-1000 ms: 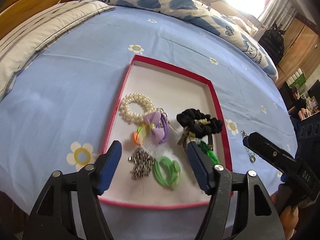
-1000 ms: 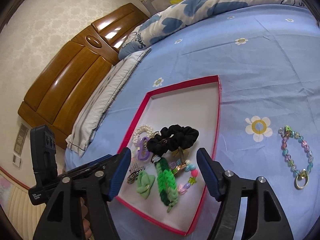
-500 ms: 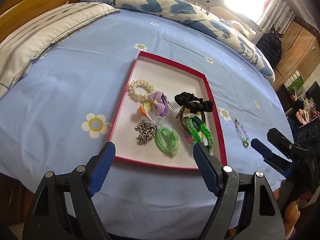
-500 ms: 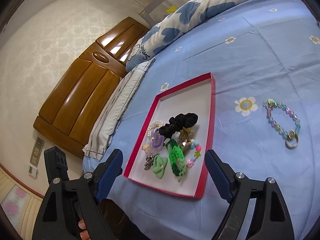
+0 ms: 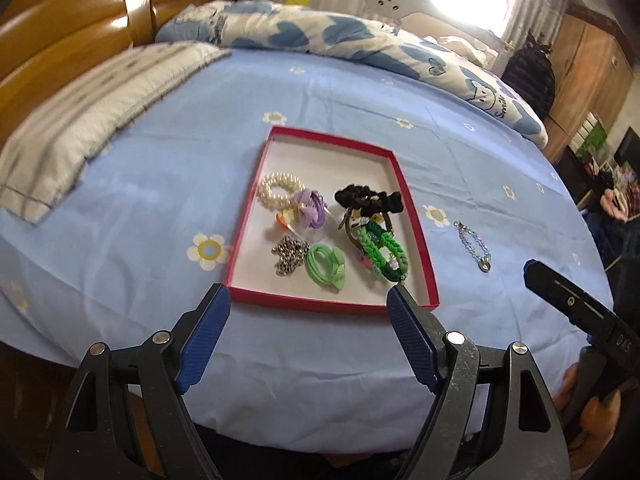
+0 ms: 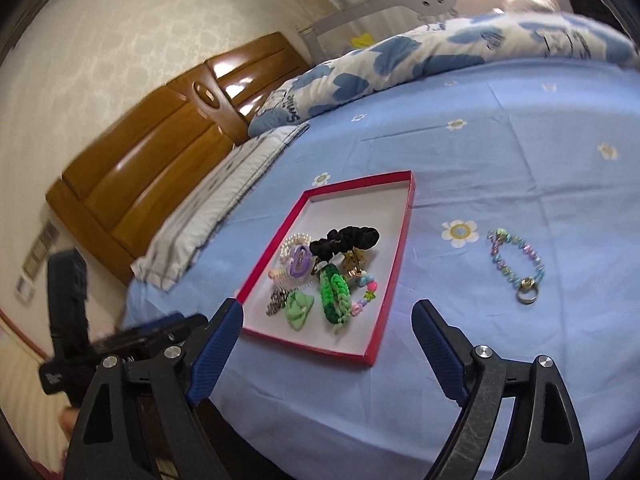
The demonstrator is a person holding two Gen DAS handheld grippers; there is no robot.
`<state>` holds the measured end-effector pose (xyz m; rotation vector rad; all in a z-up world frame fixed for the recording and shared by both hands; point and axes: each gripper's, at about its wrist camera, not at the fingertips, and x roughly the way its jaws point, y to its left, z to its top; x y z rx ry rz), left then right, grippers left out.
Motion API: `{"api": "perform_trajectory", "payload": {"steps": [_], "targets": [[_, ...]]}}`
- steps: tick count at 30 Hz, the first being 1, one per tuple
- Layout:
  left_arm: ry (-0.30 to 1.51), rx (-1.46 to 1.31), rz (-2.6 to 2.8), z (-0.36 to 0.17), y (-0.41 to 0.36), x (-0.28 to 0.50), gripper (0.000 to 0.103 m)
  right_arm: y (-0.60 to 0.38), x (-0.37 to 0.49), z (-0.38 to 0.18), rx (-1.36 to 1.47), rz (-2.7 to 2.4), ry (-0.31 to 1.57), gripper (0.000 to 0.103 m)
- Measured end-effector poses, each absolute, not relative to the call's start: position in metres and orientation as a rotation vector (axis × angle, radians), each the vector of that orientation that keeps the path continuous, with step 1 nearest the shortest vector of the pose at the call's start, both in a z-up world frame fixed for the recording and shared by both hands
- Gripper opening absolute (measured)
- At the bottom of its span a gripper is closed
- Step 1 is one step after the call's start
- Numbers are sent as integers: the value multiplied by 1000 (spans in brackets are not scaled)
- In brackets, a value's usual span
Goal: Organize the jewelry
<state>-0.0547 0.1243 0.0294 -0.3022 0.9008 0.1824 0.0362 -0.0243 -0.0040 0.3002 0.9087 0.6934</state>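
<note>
On the blue flower-print bed sheet (image 5: pixel 360 100), just right of the shallow red-rimmed cardboard tray (image 5: pixel 416 236), lies the one piece not yet put away: a pastel beaded bracelet with a metal ring clasp (image 6: pixel 516 264). Everything else, the pearl bracelet (image 5: pixel 278 190), black scrunchie (image 5: pixel 368 200), green braided band (image 5: pixel 382 252), light green hair tie (image 5: pixel 326 266) and small silver chain (image 5: pixel 290 256), already sits in the tray's near half.

Both tools hang back off the near edge of the bed, empty. The left gripper (image 5: pixel 308 336) has its fingers spread wide, and so does the right gripper (image 6: pixel 328 344).

The beaded bracelet is probably the next pick, and the right gripper is the closer one. A good approach would come down over one side of the loop, pinching a short run of beads, not the clasp ring, which may slip. The soft sheet could bunch between the fingers, so a shallow pinch seems wise.

Nothing lies between the right gripper and the bracelet. The tray's far half is bare, leaving room; its right rim must be cleared on the way in. A patterned quilt (image 5: pixel 360 40) and a grey striped pillow (image 5: pixel 100 108) lie well apart.
</note>
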Motion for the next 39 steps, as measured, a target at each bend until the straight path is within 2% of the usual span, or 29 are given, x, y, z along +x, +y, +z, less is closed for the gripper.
{"api": "perform_trajectory", "payload": {"steps": [3, 5, 20, 39], "targets": [[890, -290, 202, 39, 126, -61, 95, -26, 26, 8, 270, 707, 884, 88], [880, -269, 232, 41, 126, -63, 98, -26, 20, 13, 239, 702, 866, 89], [903, -139, 353, 4, 114, -65, 98, 0, 2, -13, 52, 681, 851, 90], [841, -131, 388, -11, 110, -73, 98, 9, -8, -33, 35, 667, 804, 90]]}}
